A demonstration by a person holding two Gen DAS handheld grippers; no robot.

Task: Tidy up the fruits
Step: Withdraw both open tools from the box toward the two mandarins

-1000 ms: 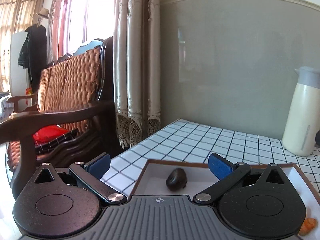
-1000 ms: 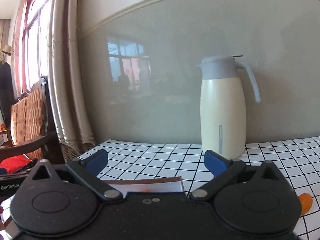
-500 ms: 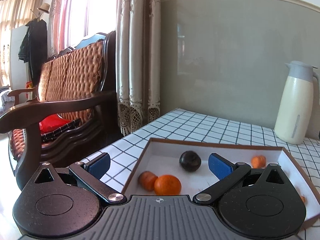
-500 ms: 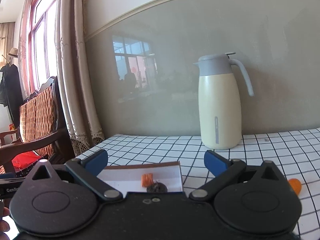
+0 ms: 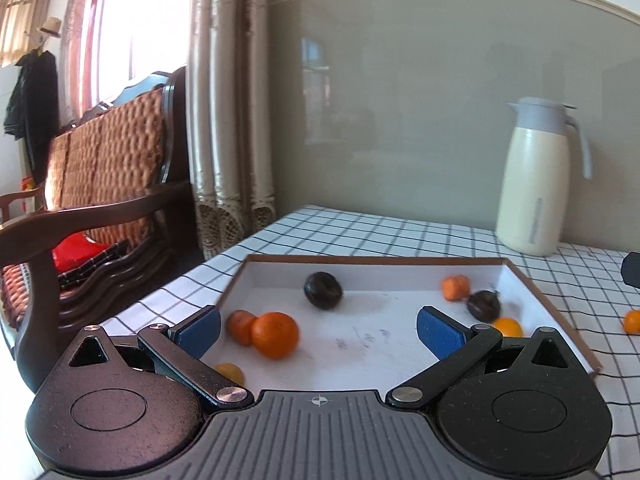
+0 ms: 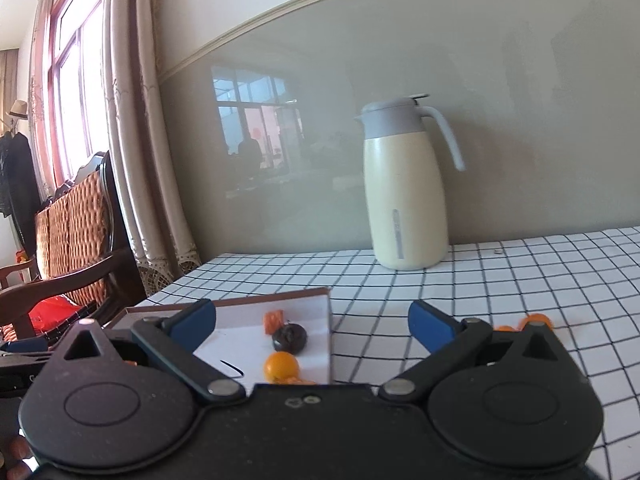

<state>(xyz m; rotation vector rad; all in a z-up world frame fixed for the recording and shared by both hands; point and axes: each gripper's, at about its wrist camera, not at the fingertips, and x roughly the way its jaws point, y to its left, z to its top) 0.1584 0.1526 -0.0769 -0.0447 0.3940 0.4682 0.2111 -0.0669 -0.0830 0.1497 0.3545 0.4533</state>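
Note:
A white tray with a brown rim lies on the checked tablecloth. In it are an orange, a smaller orange fruit, two dark fruits, and small orange fruits. My left gripper is open and empty, over the tray's near side. My right gripper is open and empty above the tray's right rim; a dark fruit and an orange fruit show there. Loose orange fruits lie on the cloth right of the tray.
A cream thermos jug stands at the back of the table against the grey wall. A wooden sofa with a woven back and curtains are to the left, past the table's edge.
Both grippers have pulled back and lifted, so more of the tray and its fruit shows. Both stay open and empty.

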